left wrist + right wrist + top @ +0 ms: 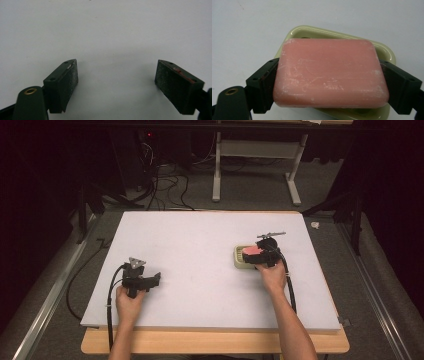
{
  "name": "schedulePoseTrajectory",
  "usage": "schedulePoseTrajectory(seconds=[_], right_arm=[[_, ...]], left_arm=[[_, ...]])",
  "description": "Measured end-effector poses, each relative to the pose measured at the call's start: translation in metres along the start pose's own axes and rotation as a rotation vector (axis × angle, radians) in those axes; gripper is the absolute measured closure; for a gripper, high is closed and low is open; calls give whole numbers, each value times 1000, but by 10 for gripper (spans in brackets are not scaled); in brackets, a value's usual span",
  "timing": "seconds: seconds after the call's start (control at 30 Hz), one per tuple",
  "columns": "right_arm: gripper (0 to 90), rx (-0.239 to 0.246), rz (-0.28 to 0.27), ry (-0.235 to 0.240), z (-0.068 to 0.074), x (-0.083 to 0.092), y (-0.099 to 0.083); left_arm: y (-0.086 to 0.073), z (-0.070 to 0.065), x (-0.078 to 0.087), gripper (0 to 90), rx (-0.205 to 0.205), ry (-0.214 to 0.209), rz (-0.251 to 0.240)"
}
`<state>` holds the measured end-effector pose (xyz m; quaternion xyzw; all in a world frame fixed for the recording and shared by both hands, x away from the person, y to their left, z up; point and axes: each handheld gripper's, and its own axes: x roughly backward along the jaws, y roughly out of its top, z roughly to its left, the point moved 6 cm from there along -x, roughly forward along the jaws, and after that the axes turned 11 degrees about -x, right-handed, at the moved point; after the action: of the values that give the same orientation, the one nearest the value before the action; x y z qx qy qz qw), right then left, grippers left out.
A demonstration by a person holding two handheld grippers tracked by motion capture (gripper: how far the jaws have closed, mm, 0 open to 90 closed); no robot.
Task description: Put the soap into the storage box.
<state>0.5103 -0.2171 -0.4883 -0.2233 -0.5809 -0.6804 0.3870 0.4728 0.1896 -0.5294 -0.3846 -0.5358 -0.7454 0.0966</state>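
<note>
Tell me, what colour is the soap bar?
Pink; the soap bar shows best in the right gripper view.

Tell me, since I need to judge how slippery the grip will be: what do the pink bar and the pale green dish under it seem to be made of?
The pink bar looks like soap: matte, waxy, with whitish scuffs and fine ridges across its top. The pale green dish looks like glossy moulded plastic, possibly glazed ceramic; its smooth rounded rim catches a highlight. The right gripper has its jaws against the bar's two sides.
</note>
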Motion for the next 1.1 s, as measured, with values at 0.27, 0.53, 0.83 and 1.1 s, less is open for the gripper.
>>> schedulePoseTrajectory(seconds=[0.27,0.53,0.83,1.1], right_arm=[[136,-15,5,-6,0,-3,0],[135,-5,12,-22,0,-5,-1],[126,10,13,0,2,-7,-2],[118,18,4,-1,3,-7,-1]], left_arm=[[0,0,0,192,0,2,-1],[0,0,0,192,2,3,-1],[0,0,0,192,-2,3,-1],[0,0,0,192,-2,3,-1]])
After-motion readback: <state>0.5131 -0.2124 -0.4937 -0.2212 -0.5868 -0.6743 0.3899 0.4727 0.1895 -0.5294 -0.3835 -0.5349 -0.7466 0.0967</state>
